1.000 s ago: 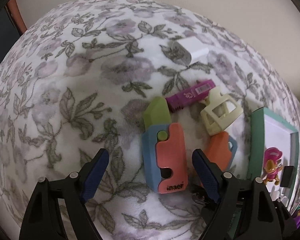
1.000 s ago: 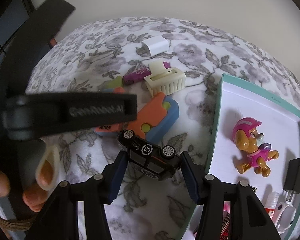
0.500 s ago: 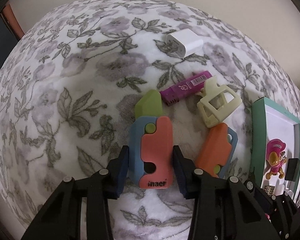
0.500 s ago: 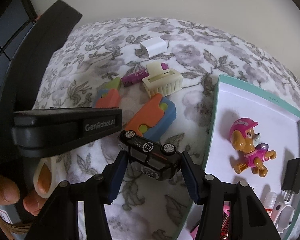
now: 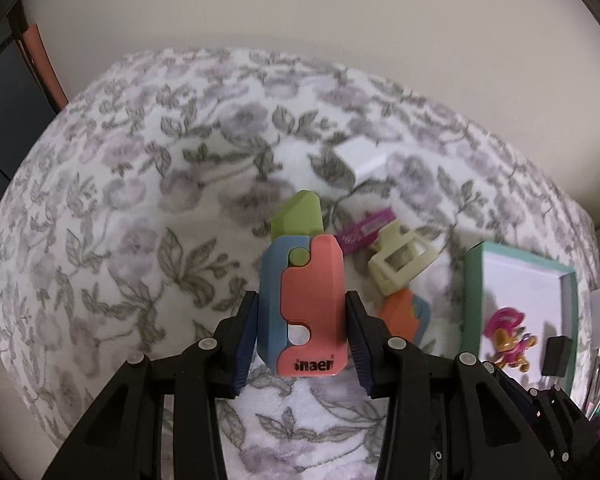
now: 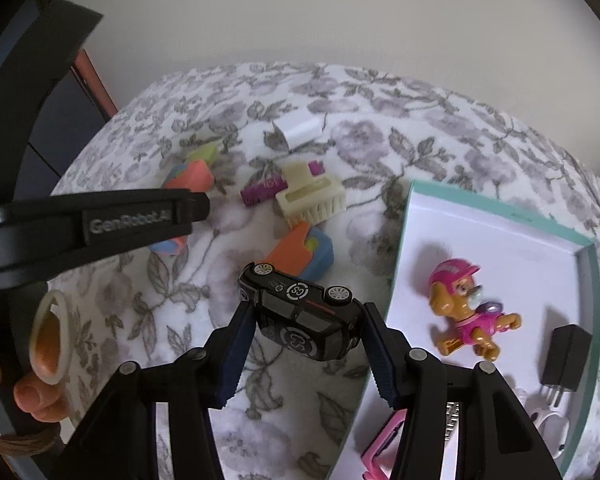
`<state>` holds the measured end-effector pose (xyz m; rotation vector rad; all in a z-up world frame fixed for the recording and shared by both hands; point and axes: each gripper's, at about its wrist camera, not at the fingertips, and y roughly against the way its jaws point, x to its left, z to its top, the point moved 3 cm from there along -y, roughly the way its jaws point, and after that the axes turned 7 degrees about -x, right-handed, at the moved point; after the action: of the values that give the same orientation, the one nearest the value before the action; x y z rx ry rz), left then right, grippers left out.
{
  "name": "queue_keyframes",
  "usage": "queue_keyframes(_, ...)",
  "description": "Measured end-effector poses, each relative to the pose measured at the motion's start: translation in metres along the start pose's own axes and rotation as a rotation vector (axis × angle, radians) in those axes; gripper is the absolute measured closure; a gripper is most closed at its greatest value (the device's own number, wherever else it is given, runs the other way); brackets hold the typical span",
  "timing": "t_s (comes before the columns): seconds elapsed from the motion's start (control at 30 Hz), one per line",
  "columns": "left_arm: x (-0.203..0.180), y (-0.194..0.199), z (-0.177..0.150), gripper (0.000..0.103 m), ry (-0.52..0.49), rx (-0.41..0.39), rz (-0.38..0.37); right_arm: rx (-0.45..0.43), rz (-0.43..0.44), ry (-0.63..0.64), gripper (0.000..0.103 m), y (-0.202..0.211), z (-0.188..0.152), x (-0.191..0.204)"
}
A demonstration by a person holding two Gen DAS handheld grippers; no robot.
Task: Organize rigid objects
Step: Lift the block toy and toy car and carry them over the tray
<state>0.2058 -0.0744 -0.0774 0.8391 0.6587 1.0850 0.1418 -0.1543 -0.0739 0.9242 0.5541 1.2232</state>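
My left gripper (image 5: 301, 330) is shut on a blue, pink and green toy knife (image 5: 302, 304), held up off the flowered blanket (image 5: 112, 240). In the right wrist view the same toy (image 6: 188, 178) shows behind the left gripper's black body. My right gripper (image 6: 307, 342) is shut on a black toy car (image 6: 300, 314), lifted beside the teal-rimmed box (image 6: 400, 248). On the blanket lie an orange and blue toy knife (image 6: 302, 254), a cream hair clip (image 6: 312, 198), a purple lighter (image 6: 262, 190) and a white charger block (image 6: 300, 130).
The teal box (image 5: 470, 300) holds a pink pup figure (image 6: 462, 312), a black plug adapter (image 6: 564, 358) and pink and white bits at its near end. A person's fingers (image 6: 32, 394) show at the lower left. A beige wall rises behind the blanket.
The left gripper closed around the blue and pink toy knife and raised it off the blanket. The right gripper rose a little with the black car still in it.
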Motion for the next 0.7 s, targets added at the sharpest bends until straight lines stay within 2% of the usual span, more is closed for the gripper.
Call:
queue_keyframes(0.33,-0.022,0.05,0.017,0.059,-0.061,-0.129,-0.015,-0.072,-0.021,-0.064,0.047,0.032,0.013,-0.029)
queue_keyframes(0.7,-0.06,0.083,0.017,0.059,-0.135,-0.199,-0.062,-0.117,-0.077,-0.132,0.047,0.06,0.016,-0.069)
